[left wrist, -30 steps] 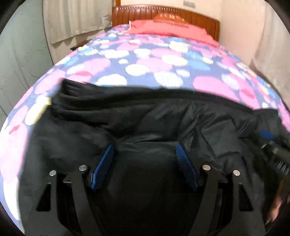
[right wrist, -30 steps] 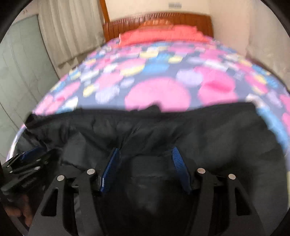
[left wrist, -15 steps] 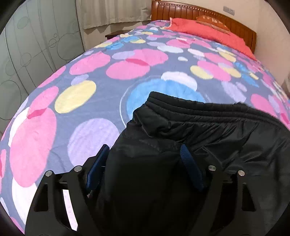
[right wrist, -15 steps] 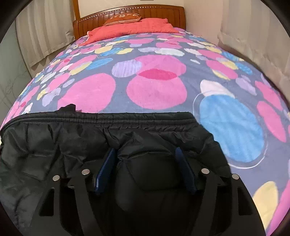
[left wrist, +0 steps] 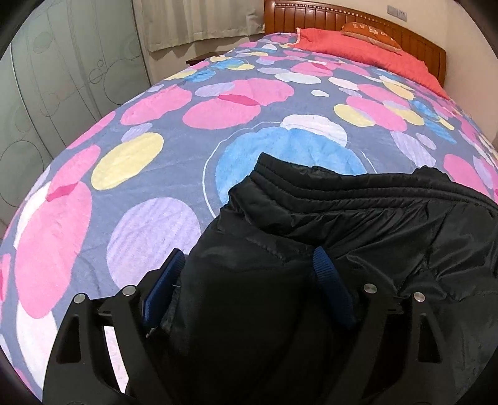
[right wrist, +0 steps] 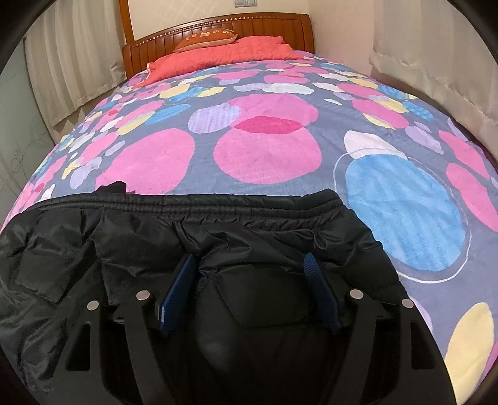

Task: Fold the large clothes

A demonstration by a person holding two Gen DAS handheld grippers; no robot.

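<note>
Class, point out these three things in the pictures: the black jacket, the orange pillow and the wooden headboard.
black jacket (right wrist: 264, 215), right wrist view, on its ribbed hem.
orange pillow (right wrist: 207, 37), right wrist view, on its front face.
wooden headboard (left wrist: 311, 14), left wrist view, on its slatted panel.

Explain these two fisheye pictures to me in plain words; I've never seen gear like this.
No robot arm here: a person holds a two-finger tool in each hand, each carrying a camera that looks forward along its fingers. One picture comes from the left tool, the other from the right tool. The black struts and blue pads at the bottom are the tools themselves. Both look over a bed with a circle-patterned bedspread, a red quilt and a wooden headboard at the far end. On it lies a black padded garment with an elastic hem. Its fabric bunches between each tool's fingers, so both seem to grip it.
</note>
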